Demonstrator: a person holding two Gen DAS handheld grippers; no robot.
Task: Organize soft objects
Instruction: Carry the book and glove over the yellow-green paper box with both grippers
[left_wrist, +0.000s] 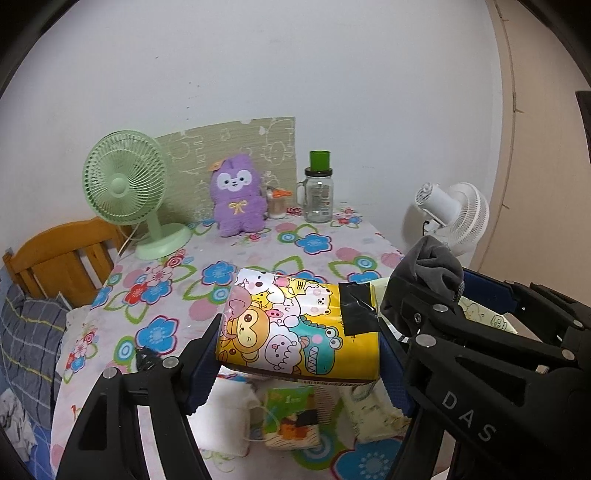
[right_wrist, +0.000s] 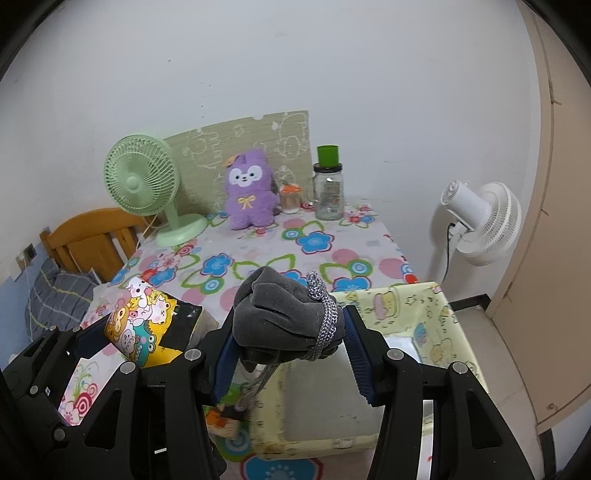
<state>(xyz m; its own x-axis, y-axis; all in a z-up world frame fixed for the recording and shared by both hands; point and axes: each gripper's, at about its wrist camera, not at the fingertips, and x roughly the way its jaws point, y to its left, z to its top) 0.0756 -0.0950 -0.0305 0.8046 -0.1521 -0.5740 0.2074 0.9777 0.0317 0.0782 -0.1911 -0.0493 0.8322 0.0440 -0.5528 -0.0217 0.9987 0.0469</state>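
The table (left_wrist: 258, 254), under a flowered cloth, has its near edge cut off by both grippers. A pale yellow fabric storage box (right_wrist: 424, 310) sits at its right front; the interior looks grey and what it holds cannot be made out, being screened by the right gripper (right_wrist: 291, 343). That gripper is clamped on a bunched grey cloth (right_wrist: 280, 314) wound with a silvery cord, held above the box. The left gripper (left_wrist: 299, 350) squeezes a cartoon-printed tissue pack (left_wrist: 295, 325) above the table. Beneath it lie a white pouch (left_wrist: 225, 417) and smaller packs, partly hidden.
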